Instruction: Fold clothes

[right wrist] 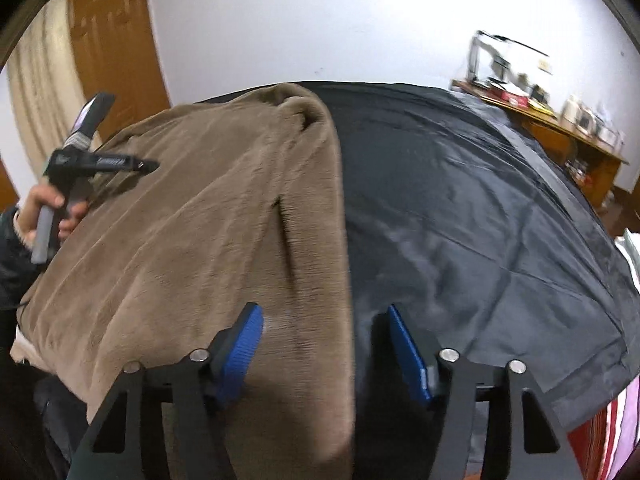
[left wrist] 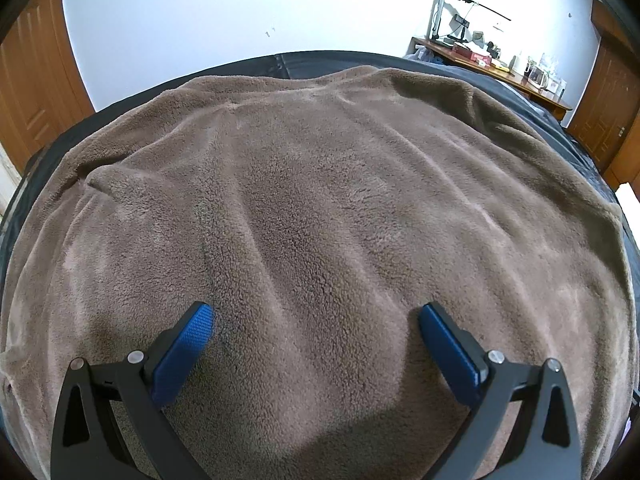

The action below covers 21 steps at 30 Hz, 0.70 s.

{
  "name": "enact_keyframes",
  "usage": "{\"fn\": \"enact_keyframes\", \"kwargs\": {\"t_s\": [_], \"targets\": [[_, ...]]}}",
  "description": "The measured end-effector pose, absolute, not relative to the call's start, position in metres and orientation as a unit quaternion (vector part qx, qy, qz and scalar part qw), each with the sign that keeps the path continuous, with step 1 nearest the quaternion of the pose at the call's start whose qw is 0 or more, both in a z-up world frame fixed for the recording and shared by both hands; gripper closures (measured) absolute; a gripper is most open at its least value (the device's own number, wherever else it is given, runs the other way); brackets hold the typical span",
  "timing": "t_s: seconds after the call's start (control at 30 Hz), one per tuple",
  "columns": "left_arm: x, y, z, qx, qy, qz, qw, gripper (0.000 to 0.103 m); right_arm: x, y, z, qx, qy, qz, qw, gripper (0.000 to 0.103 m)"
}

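Note:
A brown fleece garment (left wrist: 320, 208) lies spread flat on a bed under a dark sheet (right wrist: 480, 220). My left gripper (left wrist: 316, 316) is open and empty, hovering just above the near part of the fleece. In the right wrist view the fleece (right wrist: 200, 220) covers the left half of the bed, and its right edge runs down the middle. My right gripper (right wrist: 324, 312) is open and empty, straddling that right edge near the front. The left gripper (right wrist: 100, 164) shows at the far left of this view, held in a hand above the fleece.
A wooden desk (left wrist: 496, 68) cluttered with small items stands by the white wall at the back right; it also shows in the right wrist view (right wrist: 552, 120). Wooden doors (left wrist: 28, 92) flank the wall. Striped bedding (right wrist: 600, 432) lies at the lower right.

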<state>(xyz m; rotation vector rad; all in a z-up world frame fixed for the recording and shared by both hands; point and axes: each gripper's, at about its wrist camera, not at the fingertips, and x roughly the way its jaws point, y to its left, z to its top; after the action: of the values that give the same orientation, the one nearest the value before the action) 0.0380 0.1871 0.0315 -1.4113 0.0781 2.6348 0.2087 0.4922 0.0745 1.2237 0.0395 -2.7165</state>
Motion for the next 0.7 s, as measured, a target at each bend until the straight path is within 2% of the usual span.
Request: {"fn": "enact_keyframes", "kwargs": {"t_s": [0.07,0.1,0.27,0.4,0.7], "targets": [[0.038,0.188,0.031,-0.470,0.026,0.879,0.076,0.000,0.210,0.483,0.073,0.410,0.028,-0.908,0.088,0.053],[0.038,0.187,0.031,-0.470,0.026,0.879,0.076,0.000,0.211,0.480,0.072,0.410,0.030,-0.907,0.092,0.063],[0.039,0.187,0.033,-0.469,0.026,0.879,0.077,0.000,0.211,0.479,0.075,0.422,-0.003,-0.902,0.095,0.091],[0.039,0.187,0.033,-0.469,0.025,0.880,0.077,0.000,0.211,0.486,0.088,0.402,-0.010,-0.914,0.054,0.097],[0.039,0.185,0.034,-0.468,0.020,0.880,0.080,0.000,0.192,0.500,0.144,0.286,0.119,-0.940,-0.140,0.097]]}}
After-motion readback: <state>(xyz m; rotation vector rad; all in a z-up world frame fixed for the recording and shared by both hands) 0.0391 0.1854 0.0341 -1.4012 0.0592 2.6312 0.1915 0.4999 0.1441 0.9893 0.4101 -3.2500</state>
